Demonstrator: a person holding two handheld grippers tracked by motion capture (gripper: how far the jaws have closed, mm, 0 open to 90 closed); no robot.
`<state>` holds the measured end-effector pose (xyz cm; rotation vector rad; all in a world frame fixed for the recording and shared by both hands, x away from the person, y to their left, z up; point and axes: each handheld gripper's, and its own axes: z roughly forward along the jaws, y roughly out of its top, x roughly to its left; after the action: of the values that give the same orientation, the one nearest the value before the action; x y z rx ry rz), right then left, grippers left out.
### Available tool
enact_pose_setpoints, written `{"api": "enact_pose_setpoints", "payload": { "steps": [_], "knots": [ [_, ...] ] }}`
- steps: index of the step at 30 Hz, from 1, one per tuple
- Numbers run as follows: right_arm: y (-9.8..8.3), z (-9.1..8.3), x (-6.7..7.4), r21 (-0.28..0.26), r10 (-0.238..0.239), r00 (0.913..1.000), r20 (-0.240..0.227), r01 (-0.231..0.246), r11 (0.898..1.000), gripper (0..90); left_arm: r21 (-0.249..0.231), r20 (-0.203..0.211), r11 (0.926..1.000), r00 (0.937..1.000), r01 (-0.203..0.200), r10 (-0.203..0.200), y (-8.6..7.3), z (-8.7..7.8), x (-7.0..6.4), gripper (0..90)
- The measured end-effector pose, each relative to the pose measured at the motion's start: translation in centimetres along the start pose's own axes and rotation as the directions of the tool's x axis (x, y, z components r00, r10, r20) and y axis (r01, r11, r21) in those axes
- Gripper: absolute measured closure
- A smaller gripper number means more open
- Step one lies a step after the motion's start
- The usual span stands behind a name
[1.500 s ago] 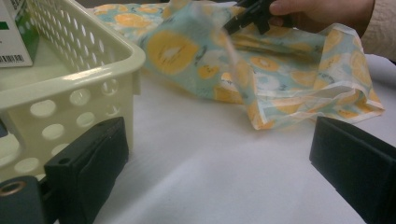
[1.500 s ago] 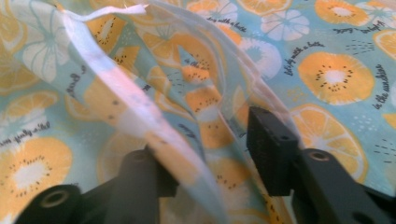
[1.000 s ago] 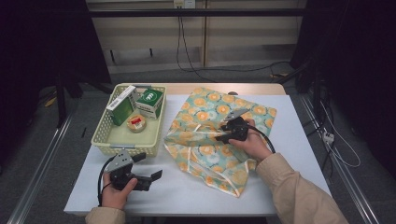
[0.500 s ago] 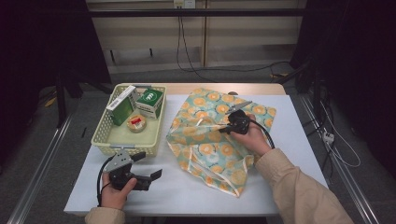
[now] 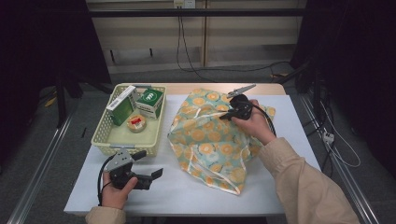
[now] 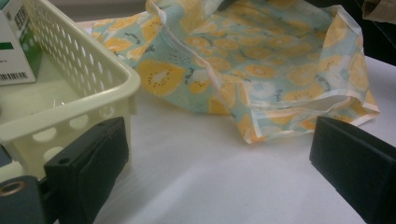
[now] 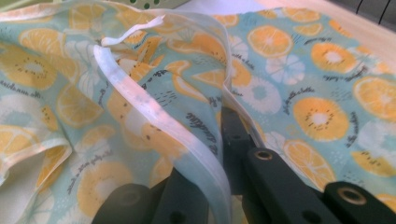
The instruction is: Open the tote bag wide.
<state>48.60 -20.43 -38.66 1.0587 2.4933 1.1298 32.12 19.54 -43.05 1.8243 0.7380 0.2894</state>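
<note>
A white table (image 5: 289,154) fills the middle of the high view, with a person's forearms entering from the bottom edge. In the centre of the frame lies a fabric bag (image 5: 210,140) printed with orange slices on pale blue-green, trimmed in white. Its upper edge is lifted off the table, so the bag bulges upward.

The right gripper (image 5: 227,115), held by the right hand (image 5: 254,125), sits at the upper middle of the high view, at the raised top edge of the bag. In the right gripper view, the two black jaws are pressed together on the bag's white-trimmed rim, with the fabric fold caught between them and the cloth draping away to the left and right of the frame.

The left gripper (image 5: 154,176) is at the lower left of the high view, held low over the table by the left hand (image 5: 114,189), apart from the bag. In the left gripper view its jaws stand spread wide, one at each lower corner of the frame, with bare table between them and nothing gripped.

A cream plastic basket (image 5: 105,140) with perforated walls sits at the left centre of the high view, just beside the bag. Inside it are two green and white boxes (image 5: 149,102) and a small round container (image 5: 136,123).
</note>
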Motion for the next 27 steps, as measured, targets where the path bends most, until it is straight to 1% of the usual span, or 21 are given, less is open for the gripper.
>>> {"api": "enact_pose_setpoints", "payload": {
  "steps": [3,5,9,14,15,18,21,22,24,26,27],
  "knots": [
    [0.6,-0.2,-0.1,-0.005,0.004,1.0000,-0.004,-0.004,1.000,89.6,-0.003,-0.004,1.0000,1.0000,-0.005,0.005,0.3,-0.1,0.0,4.4],
    [0.8,-0.3,-0.1,0.004,0.003,1.0000,-0.008,-0.003,1.000,89.6,-0.009,-0.006,1.0000,1.0000,0.000,0.000,0.4,-0.2,-0.1,4.4],
    [0.9,-0.4,-0.2,0.015,0.001,1.0000,-0.006,-0.001,1.000,89.6,-0.012,-0.007,0.9998,0.9998,-0.018,0.018,0.9,-0.4,-0.2,4.4],
    [0.9,-0.9,-0.5,0.014,0.007,0.9999,-0.008,-0.007,1.000,89.6,-0.023,-0.007,0.9997,0.9999,-0.010,0.010,1.6,-0.6,-0.2,4.4],
    [0.9,-1.0,-0.5,0.014,0.007,1.0000,-0.005,-0.007,1.000,89.6,-0.019,-0.009,0.9997,0.9998,-0.016,0.016,1.7,-0.6,-0.2,4.4],
    [1.0,-1.3,-0.5,0.022,0.003,1.0000,0.000,-0.003,1.000,89.6,-0.019,-0.010,0.9998,1.0000,-0.002,0.002,2.0,-0.6,-0.1,4.4],
    [1.0,-1.5,-0.5,0.027,0.002,1.0000,0.002,-0.002,1.000,89.6,-0.014,-0.005,0.9999,1.0000,-0.007,0.007,2.1,-0.5,-0.1,4.4],
    [1.0,-1.6,-0.5,0.030,0.001,1.0000,0.004,-0.001,1.000,89.6,-0.015,-0.005,0.9999,1.0000,-0.001,0.001,2.2,-0.4,-0.1,4.4],
    [1.0,-1.6,-0.4,0.032,0.004,1.0000,0.007,-0.004,0.999,89.5,-0.012,-0.002,0.9999,0.9999,-0.010,0.010,2.4,-0.4,-0.1,4.4],
    [1.1,-1.6,-0.3,0.030,0.006,1.0000,0.005,-0.006,1.000,89.6,-0.013,0.000,0.9999,1.0000,-0.007,0.007,2.5,-0.3,-0.1,4.4],
    [1.2,-1.6,-0.3,0.032,0.006,1.0000,0.003,-0.006,0.999,89.6,-0.011,0.000,0.9999,0.9999,-0.013,0.013,2.6,-0.3,-0.1,4.4]
  ]
}}
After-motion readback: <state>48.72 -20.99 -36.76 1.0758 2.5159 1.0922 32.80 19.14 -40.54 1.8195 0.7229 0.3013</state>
